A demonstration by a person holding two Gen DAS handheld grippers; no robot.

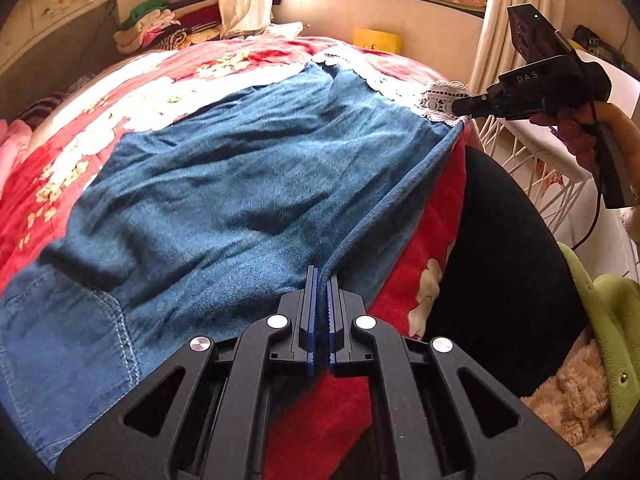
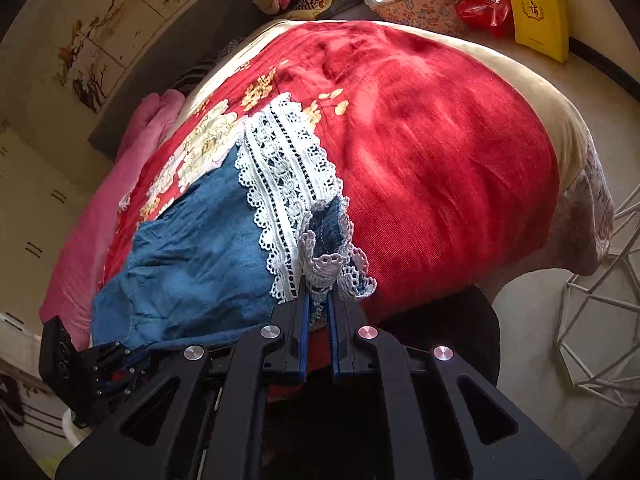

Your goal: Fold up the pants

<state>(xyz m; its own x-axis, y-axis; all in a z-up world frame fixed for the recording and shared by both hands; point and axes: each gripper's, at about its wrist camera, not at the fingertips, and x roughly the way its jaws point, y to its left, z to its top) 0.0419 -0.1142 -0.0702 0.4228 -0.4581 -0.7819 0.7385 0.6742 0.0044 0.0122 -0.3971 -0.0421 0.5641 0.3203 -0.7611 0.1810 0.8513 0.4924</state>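
Observation:
Blue denim pants [image 1: 224, 184] with a white lace hem [image 1: 434, 100] lie spread flat on a red flowered blanket [image 1: 80, 168]. In the left wrist view my left gripper [image 1: 322, 280] is shut on the pants' near side edge, which runs taut from it toward the lace hem. A hand holds my right gripper [image 1: 460, 107] at that hem. In the right wrist view the right gripper [image 2: 319, 294] is shut on the bunched lace hem [image 2: 288, 184] of the pants [image 2: 188, 264]. The left gripper [image 2: 132, 354] shows at the lower left edge of the cloth.
The blanket [image 2: 440, 160] hangs over the bed's edge. Folded clothes [image 1: 160, 28] are piled at the far side, beside a yellow box [image 2: 540, 16] and a red bag [image 2: 484, 10]. A white wire frame [image 2: 592, 304], a dark seat [image 1: 512, 264] and green cloth [image 1: 608, 320] stand beside the bed.

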